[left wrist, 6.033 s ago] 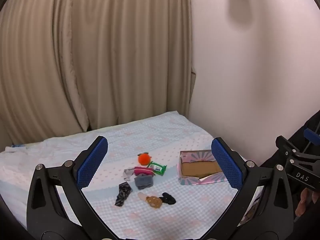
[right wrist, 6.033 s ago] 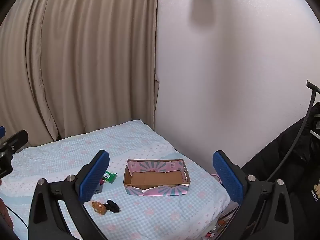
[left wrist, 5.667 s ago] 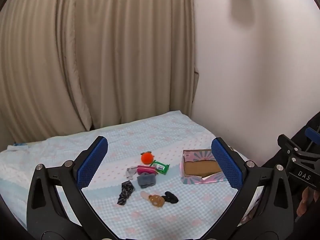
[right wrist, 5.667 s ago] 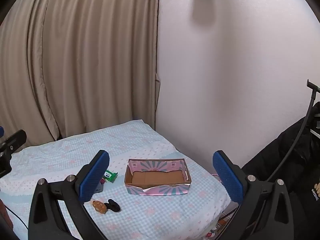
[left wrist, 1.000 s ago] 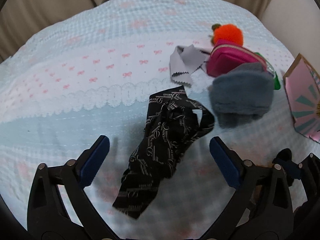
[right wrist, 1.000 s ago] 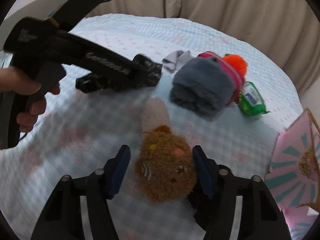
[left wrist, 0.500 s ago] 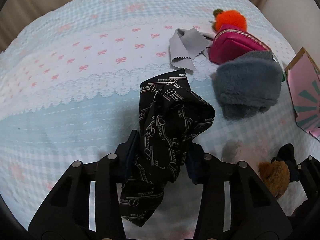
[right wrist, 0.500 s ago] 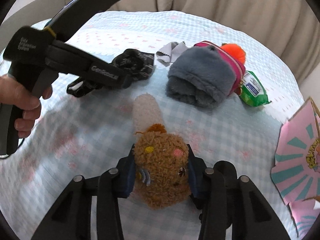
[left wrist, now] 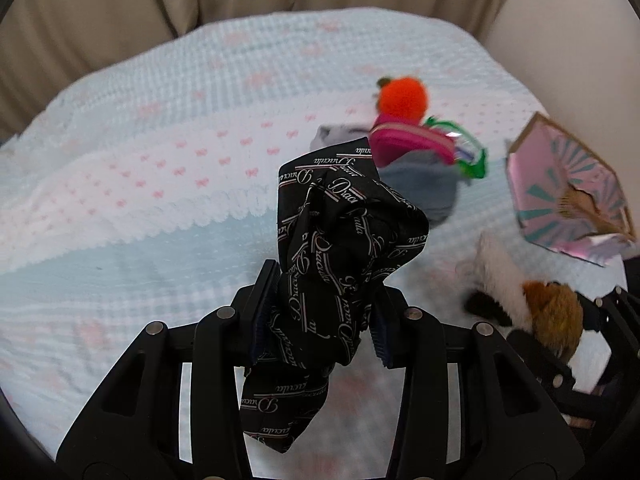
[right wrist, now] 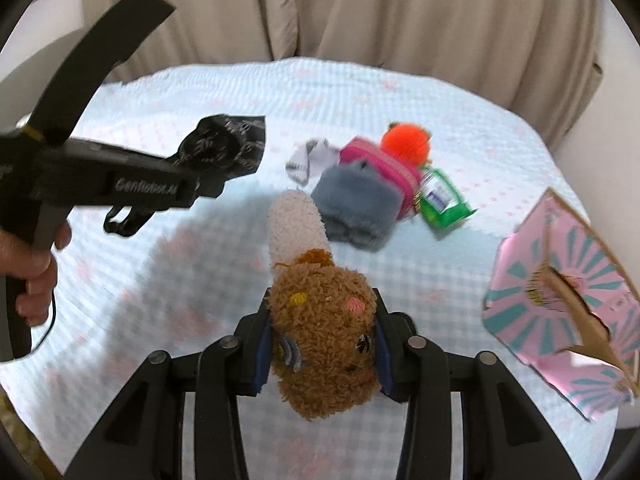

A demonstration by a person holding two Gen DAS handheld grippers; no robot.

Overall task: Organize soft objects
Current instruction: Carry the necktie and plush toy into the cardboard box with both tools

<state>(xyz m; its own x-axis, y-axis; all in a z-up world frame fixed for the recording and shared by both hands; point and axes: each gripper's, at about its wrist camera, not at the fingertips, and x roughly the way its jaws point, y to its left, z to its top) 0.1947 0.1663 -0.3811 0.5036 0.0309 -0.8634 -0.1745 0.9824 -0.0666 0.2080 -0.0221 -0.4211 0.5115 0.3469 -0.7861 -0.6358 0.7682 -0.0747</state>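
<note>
A home bedroom, by the look of it: a bed (right wrist: pixel 400 92) fills both views, dressed in a pale blue gingham coverlet with pink bows and a white lace-edged band, and heavy beige curtains (right wrist: pixel 360 8) hang in folds right behind it against a plain light wall (right wrist: pixel 616 92). Small personal things lie scattered on the cover, among them a pink zip pouch (right wrist: pixel 380 164), an orange pompom (right wrist: pixel 406 142) and a patterned pink cardboard box (right wrist: pixel 560 300)
</note>
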